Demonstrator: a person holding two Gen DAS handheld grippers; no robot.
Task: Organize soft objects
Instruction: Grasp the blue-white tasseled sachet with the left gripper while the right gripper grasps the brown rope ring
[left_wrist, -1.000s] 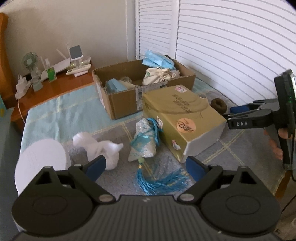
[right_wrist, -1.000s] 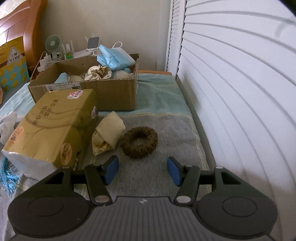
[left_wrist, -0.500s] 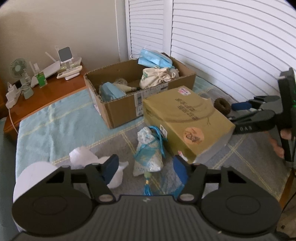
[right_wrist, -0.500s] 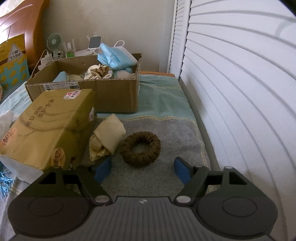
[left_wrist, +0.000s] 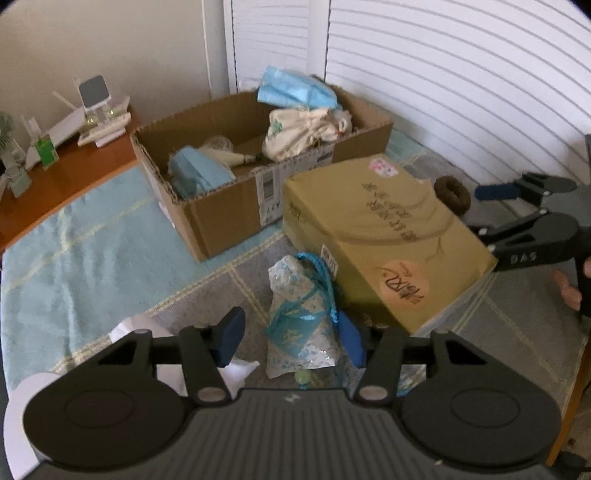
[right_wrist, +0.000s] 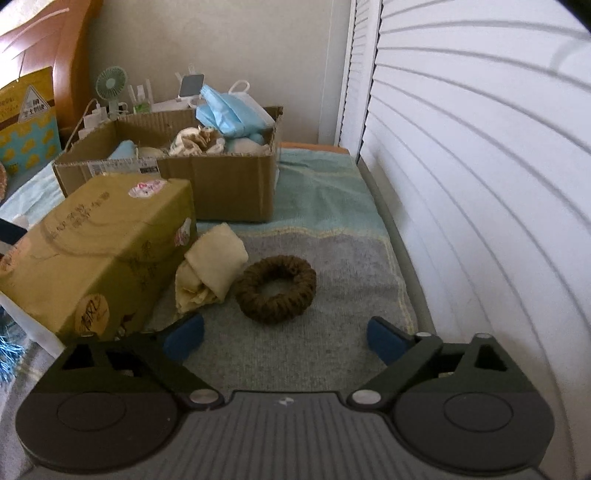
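Observation:
A blue-and-white fabric pouch (left_wrist: 301, 321) with a blue tassel lies on the grey mat. My left gripper (left_wrist: 291, 338) is open, its pads on either side of the pouch, not closed on it. A brown scrunchie (right_wrist: 276, 293) lies on the mat; it also shows in the left wrist view (left_wrist: 451, 192). My right gripper (right_wrist: 284, 339) is open just in front of it. A cream cloth bundle (right_wrist: 210, 267) lies left of the scrunchie. The cardboard box (left_wrist: 221, 210) behind holds blue masks (left_wrist: 293, 90) and a cloth bag (left_wrist: 299, 131).
A yellow-green tissue pack (left_wrist: 384, 240) lies between the two grippers. White crumpled tissue (left_wrist: 236, 369) and a white roll (left_wrist: 14, 413) sit by the left gripper. A wooden nightstand (left_wrist: 74, 177) with a fan and chargers stands at back left. White louvred doors (right_wrist: 480, 184) run along the right.
My left gripper moved forward and its fingers now flank the pouch. My right gripper opened wider and moved closer to the scrunchie.

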